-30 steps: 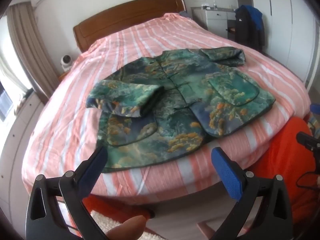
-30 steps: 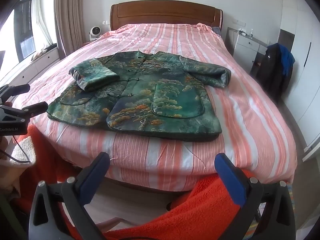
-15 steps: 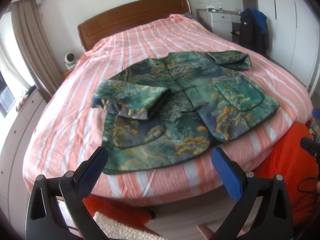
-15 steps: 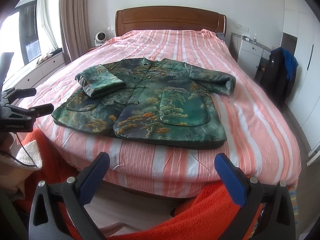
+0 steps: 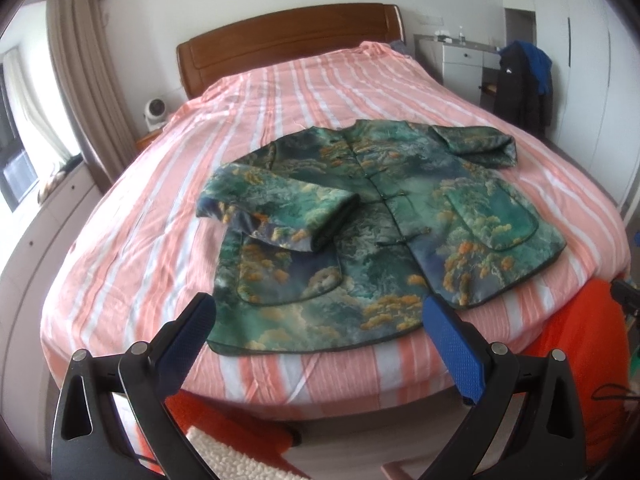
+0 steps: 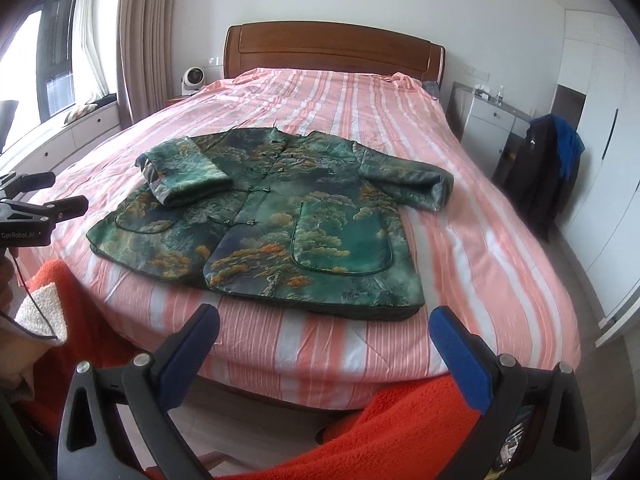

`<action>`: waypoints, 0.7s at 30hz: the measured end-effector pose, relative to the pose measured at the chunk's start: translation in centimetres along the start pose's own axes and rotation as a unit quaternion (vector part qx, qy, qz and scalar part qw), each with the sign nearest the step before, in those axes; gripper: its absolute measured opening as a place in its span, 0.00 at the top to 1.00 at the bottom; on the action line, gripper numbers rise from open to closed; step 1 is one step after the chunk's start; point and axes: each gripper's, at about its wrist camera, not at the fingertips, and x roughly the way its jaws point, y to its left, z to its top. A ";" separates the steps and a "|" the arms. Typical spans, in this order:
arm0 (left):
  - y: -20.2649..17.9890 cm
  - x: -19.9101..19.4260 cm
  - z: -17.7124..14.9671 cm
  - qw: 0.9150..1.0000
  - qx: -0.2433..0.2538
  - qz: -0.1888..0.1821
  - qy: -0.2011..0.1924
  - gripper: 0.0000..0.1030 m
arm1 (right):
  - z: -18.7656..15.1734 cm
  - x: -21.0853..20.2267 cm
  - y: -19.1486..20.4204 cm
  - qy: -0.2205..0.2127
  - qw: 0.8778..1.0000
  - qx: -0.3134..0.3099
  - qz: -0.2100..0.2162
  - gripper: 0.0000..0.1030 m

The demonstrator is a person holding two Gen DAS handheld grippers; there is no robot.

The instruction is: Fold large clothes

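Observation:
A green patterned jacket (image 5: 384,220) with orange tree motifs lies front up on the pink striped bed (image 5: 280,92); it also shows in the right wrist view (image 6: 280,216). Its left sleeve (image 5: 280,208) is folded in over the chest. Its right sleeve (image 5: 476,142) is folded back near the shoulder. My left gripper (image 5: 318,312) is open and empty, just short of the jacket's hem. My right gripper (image 6: 326,320) is open and empty, above the bed's near edge in front of the hem. The left gripper also appears at the left edge of the right wrist view (image 6: 36,208).
A wooden headboard (image 6: 332,48) stands at the far end. A white fan (image 6: 192,80) sits on the left nightstand. A white dresser (image 6: 488,128) and a dark coat on a chair (image 6: 540,168) stand at the right. Orange fabric (image 6: 384,436) lies below the bed's edge.
Both grippers have moved up and forward toward the bed, so the jacket sits closer and lower in both views. Both stay open. The jacket has not moved.

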 end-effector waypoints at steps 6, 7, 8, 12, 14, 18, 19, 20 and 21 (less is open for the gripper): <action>0.3 0.0 -0.1 1.000 -0.006 -0.002 0.002 0.00 | -0.5 0.6 1.1 0.014 1.000 -0.005 0.021 0.00; 0.3 0.0 -0.1 1.000 -0.006 -0.005 0.003 0.00 | -0.6 0.6 1.3 0.015 1.000 -0.007 0.023 0.00; 0.3 0.1 0.0 1.000 -0.006 -0.006 0.003 0.00 | -0.6 0.6 1.5 0.015 1.000 -0.010 0.024 0.00; 0.0 0.2 -0.3 1.000 -0.002 -0.007 0.005 0.00 | -0.7 0.6 1.7 0.014 1.000 -0.011 0.024 0.00; -0.2 0.4 -0.4 1.000 0.000 -0.009 0.011 0.00 | -0.7 0.6 1.6 0.015 1.000 -0.008 0.024 0.00; -0.4 0.6 -0.5 1.000 0.003 -0.011 0.015 0.00 | -0.7 0.7 1.6 0.018 0.999 -0.009 0.026 0.00; -0.5 0.6 -0.5 1.000 0.005 -0.011 0.014 0.00 | -0.7 0.7 1.6 0.019 0.999 -0.008 0.027 0.00; -0.5 0.7 -0.5 1.000 0.004 -0.011 0.014 0.00 | -0.8 0.8 1.6 0.020 0.999 -0.008 0.027 0.00; -0.5 0.7 -0.5 1.000 0.006 -0.012 0.013 0.00 | -0.8 0.8 1.6 0.021 0.999 -0.008 0.028 0.00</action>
